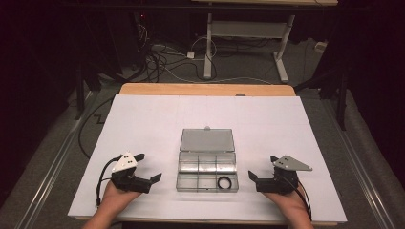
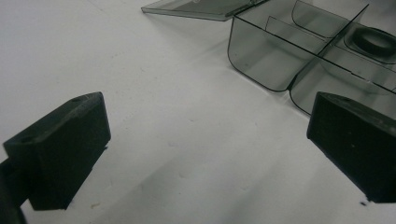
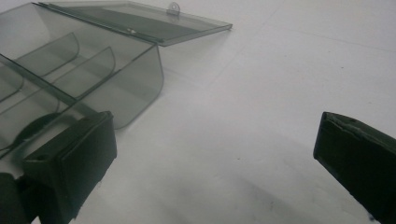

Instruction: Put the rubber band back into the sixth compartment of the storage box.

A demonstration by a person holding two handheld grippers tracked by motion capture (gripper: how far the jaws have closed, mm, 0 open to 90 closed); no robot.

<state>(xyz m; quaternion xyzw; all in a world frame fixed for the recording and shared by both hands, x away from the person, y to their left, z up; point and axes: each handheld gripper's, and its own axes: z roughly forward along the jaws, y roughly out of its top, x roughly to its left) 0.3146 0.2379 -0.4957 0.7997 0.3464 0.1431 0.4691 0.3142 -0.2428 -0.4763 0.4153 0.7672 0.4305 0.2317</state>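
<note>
An open clear compartment box [image 1: 207, 164], a black ring [image 1: 225, 182] in its near-right cell, is flanked on the white desk [image 1: 143, 114] by the left claw [image 1: 149, 180] and right claw [image 1: 254, 180], both held wide apart and empty.

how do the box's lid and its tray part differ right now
The lid lies flat on the white table top, swung open behind the tray; the tray sits nearer the person, between the two grippers. The lid is one plain panel with a small tab at its far edge; the tray is split into compartments by dividers. The lid carries nothing; the tray holds a black ring in its near right compartment. Both are smoky clear plastic, joined at the hinge.
</note>
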